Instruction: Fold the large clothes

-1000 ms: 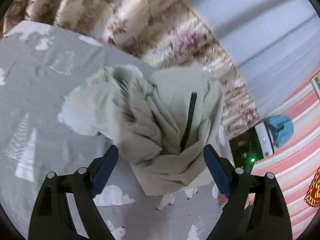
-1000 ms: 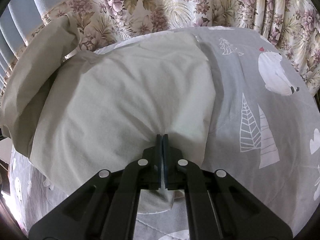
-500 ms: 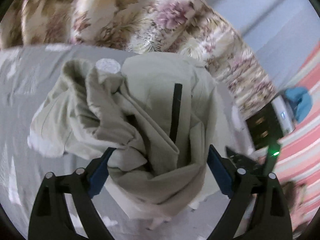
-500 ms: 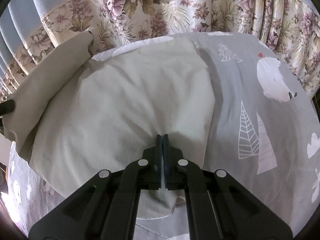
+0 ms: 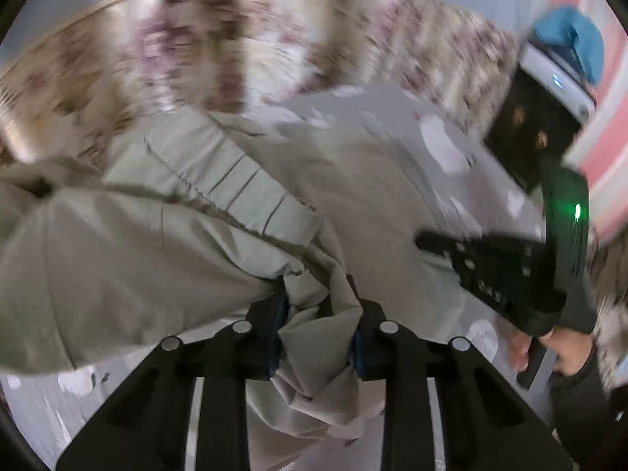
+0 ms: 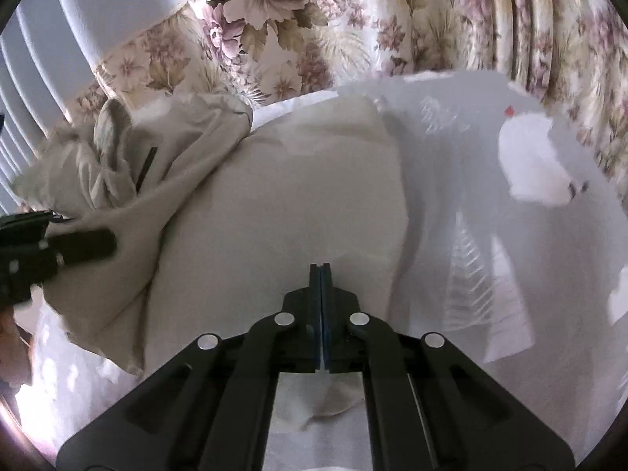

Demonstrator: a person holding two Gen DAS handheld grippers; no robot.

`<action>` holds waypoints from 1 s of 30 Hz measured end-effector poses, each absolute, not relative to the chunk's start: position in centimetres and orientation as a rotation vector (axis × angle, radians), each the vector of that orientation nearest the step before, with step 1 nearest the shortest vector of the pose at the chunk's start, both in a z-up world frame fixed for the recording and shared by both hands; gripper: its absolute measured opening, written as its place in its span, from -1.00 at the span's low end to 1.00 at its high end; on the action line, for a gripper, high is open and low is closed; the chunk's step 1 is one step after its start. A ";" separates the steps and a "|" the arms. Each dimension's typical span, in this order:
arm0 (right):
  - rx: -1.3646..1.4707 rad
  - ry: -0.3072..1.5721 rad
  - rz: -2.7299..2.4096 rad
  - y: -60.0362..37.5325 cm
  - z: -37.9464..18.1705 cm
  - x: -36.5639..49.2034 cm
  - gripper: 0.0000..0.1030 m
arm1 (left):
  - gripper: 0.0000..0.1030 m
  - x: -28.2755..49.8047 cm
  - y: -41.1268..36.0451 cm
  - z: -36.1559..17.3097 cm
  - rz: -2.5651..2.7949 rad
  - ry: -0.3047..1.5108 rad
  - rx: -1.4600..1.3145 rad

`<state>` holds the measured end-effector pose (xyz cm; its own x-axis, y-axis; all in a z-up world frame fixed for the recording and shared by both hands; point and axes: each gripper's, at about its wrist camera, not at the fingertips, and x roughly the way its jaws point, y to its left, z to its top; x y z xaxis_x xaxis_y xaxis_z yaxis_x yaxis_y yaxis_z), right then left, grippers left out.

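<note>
A pale beige garment (image 6: 282,212) lies spread on the grey printed bedsheet (image 6: 490,212), with a bunched part with a black zip at its left. My right gripper (image 6: 320,271) is shut on the garment's near edge. In the left wrist view my left gripper (image 5: 316,294) has its fingers closed around a thick bunch of the same garment (image 5: 157,267), which shows an elastic waistband. The right gripper also shows in the left wrist view (image 5: 490,267), at the right, held by a hand. The left gripper shows at the left edge of the right wrist view (image 6: 51,251).
Floral curtains (image 6: 314,31) hang behind the bed. A black device with a green light (image 5: 565,212) and a pink striped wall (image 5: 604,157) are at the right of the left wrist view.
My left gripper has closed from wide open onto a bunch of the garment and swung toward the right gripper. The right gripper stays shut on the garment's edge.
</note>
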<state>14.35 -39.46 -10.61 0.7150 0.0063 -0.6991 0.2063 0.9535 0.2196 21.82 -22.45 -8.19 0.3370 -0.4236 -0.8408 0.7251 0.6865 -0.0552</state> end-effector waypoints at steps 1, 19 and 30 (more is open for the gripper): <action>0.283 0.769 -0.117 -39.8 -10.7 14.4 -0.96 | -0.47 21.6 -23.4 -8.6 -0.774 0.967 0.387; 0.300 0.801 -0.028 -41.7 -12.6 14.9 -1.00 | -0.48 19.2 -29.7 -13.8 -0.864 1.025 0.634; 0.222 0.713 -0.038 -40.7 -8.6 11.9 0.08 | 0.76 15.0 -25.5 -9.5 -0.784 0.760 0.634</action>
<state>11.92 -40.71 -8.59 0.7570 0.0406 -0.6522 0.1102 0.9759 0.1886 14.95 -25.54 -9.54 0.4794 -0.3808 -0.7906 0.8021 0.5557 0.2187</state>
